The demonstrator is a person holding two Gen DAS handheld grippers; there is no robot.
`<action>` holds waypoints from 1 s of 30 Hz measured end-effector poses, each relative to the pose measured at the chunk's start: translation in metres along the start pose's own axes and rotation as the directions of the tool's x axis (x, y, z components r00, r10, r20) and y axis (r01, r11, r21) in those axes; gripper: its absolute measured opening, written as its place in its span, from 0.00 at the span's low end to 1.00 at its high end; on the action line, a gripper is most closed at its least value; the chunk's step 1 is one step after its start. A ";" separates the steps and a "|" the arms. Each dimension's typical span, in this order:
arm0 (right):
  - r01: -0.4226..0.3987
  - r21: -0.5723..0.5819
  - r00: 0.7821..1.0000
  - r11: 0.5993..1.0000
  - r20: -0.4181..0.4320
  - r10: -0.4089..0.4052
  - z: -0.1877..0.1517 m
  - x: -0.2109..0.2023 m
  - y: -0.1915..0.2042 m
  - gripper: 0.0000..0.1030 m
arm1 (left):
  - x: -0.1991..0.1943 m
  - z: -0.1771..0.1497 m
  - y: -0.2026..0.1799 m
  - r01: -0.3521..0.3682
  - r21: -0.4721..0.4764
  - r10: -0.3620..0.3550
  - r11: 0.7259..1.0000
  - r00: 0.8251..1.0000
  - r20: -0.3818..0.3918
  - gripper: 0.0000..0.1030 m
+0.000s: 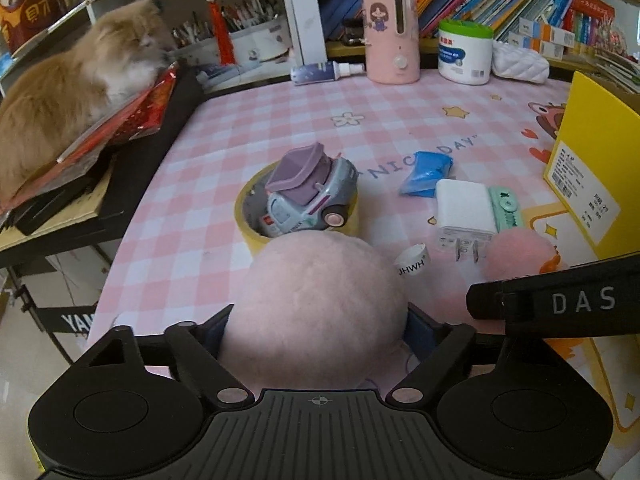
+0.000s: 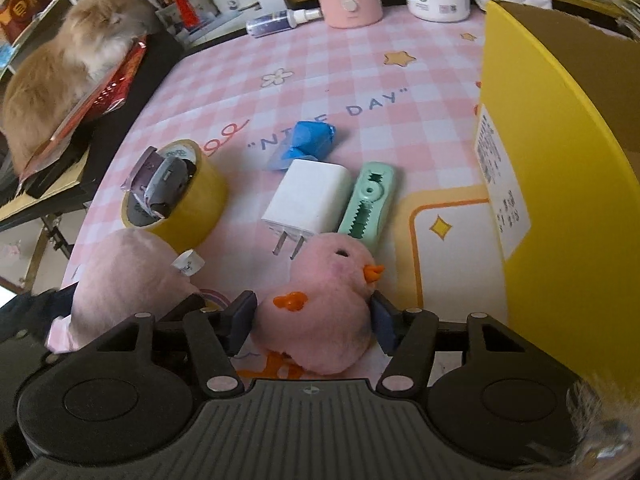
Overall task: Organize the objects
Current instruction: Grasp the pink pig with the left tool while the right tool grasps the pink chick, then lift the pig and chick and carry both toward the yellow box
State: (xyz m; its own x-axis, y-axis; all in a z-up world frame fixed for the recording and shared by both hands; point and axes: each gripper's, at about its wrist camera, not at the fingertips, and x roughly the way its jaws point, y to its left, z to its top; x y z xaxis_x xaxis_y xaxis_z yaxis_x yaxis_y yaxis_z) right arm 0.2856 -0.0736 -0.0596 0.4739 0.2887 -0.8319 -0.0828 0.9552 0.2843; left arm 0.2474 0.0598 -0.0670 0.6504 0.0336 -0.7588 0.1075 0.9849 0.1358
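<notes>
A round pink plush ball (image 1: 320, 300) with a white tag (image 1: 412, 264) fills the gap of my left gripper (image 1: 318, 332), whose pads press on both of its sides. In the right wrist view a pink plush duck (image 2: 320, 312) with an orange beak sits between the fingers of my right gripper (image 2: 314, 316), and both pads touch it. Both toys rest low over the pink checked tablecloth (image 2: 320, 80). The ball (image 2: 128, 280) lies just left of the duck. A yellow cardboard box (image 2: 560, 200) stands open at the right.
A yellow tape roll (image 1: 256, 236) holds a grey toy car (image 1: 312, 192). Ahead lie a blue packet (image 1: 426, 174), a white charger (image 1: 464, 212) and a green correction tape (image 1: 506, 208). An orange cat (image 1: 60, 92) sits at the left; a pink humidifier (image 1: 390, 32) and a white jar (image 1: 464, 52) stand behind.
</notes>
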 end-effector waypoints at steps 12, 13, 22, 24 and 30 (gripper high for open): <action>-0.040 -0.098 0.988 0.994 0.143 0.054 -0.014 -0.044 0.015 0.55 | -0.061 -0.029 0.042 0.107 -0.316 -0.089 0.943 0.994 0.071 0.71; -0.040 -0.104 0.987 0.994 0.154 0.056 -0.017 -0.049 0.016 0.55 | -0.069 -0.034 0.044 0.112 -0.330 -0.090 0.937 0.993 0.080 0.71; -0.047 -0.180 0.974 0.982 0.211 0.086 -0.060 -0.099 0.025 0.55 | -0.125 -0.072 0.044 0.144 -0.355 -0.107 0.924 0.987 0.122 0.71; -0.032 -0.201 0.972 0.979 0.223 0.078 -0.075 -0.111 0.024 0.55 | -0.138 -0.082 0.040 0.153 -0.349 -0.115 0.925 0.985 0.127 0.71; 0.034 -0.208 0.971 0.978 0.238 0.017 -0.131 -0.141 0.013 0.55 | -0.170 -0.112 0.023 0.146 -0.305 -0.116 0.941 0.987 0.114 0.71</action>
State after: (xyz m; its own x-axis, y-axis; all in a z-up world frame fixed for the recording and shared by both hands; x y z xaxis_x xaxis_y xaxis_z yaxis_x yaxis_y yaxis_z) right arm 0.1032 -0.0936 -0.0008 0.6672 0.2812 -0.6898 -0.2474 0.9571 0.1509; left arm 0.0550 0.0961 -0.0063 0.7153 -0.1004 -0.6916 -0.0329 0.9837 -0.1768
